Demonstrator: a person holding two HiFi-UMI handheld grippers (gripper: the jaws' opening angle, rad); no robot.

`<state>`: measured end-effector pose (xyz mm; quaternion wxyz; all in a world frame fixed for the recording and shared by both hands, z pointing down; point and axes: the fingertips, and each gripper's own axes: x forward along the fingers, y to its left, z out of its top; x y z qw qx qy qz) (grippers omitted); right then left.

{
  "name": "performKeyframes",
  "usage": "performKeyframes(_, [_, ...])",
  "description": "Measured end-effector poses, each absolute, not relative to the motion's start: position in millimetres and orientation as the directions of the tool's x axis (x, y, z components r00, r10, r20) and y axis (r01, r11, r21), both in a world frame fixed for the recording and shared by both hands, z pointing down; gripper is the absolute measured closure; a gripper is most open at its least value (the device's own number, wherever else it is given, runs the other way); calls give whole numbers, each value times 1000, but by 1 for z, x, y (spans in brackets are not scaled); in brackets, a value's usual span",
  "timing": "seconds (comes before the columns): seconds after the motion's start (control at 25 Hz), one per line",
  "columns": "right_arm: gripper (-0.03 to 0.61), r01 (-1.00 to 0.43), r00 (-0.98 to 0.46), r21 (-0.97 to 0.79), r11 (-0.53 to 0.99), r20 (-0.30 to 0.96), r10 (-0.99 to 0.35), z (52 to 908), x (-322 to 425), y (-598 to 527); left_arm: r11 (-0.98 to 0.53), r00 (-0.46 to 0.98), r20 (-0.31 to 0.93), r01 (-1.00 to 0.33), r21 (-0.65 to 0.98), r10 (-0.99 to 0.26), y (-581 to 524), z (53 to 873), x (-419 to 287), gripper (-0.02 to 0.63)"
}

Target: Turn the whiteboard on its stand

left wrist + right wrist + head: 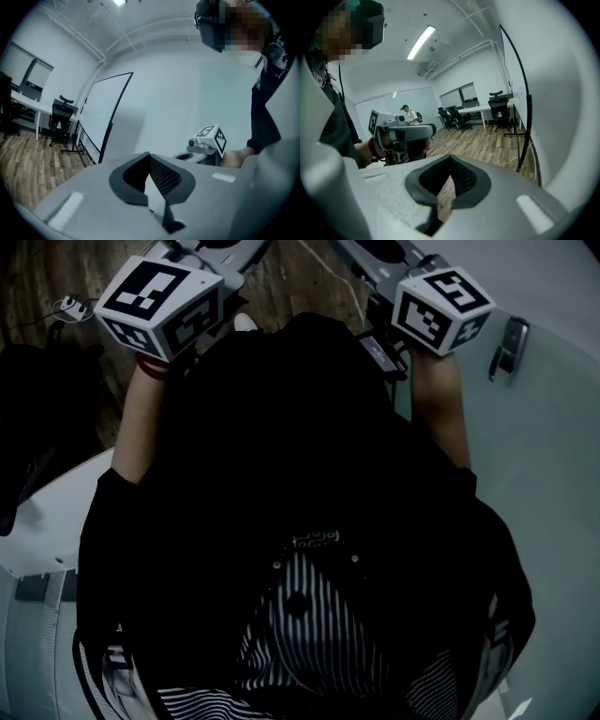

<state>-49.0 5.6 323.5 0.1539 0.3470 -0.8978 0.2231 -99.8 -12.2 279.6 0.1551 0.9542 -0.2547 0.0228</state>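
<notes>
The whiteboard [104, 117] stands upright at 10 o'clock, well apart from the left claw [152, 183], which like the right claw [446, 187] is closed on nothing: likely the approach, and next 1 claw must open at its frame.

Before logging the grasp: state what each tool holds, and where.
Nothing is held: the left tool and the right tool are both shut on nothing.

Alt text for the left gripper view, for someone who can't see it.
The left gripper, shut and empty, faces a whiteboard on its stand, well short of touching it. An office chair and desk stand beyond on the wooden floor.
</notes>
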Motion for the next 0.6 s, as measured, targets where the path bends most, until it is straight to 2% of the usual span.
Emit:
performKeyframes(0.16, [577,-675,-722,-291,678,449,-526,325,-62,5,-809,860,94,-505,302,-502,-27,270,-101,624])
performKeyframes(0.6, [577,-604,-788,-353,715,398,-469,328,-59,-35,-765,830,188,-557,323,-525,-55,301,-97,624])
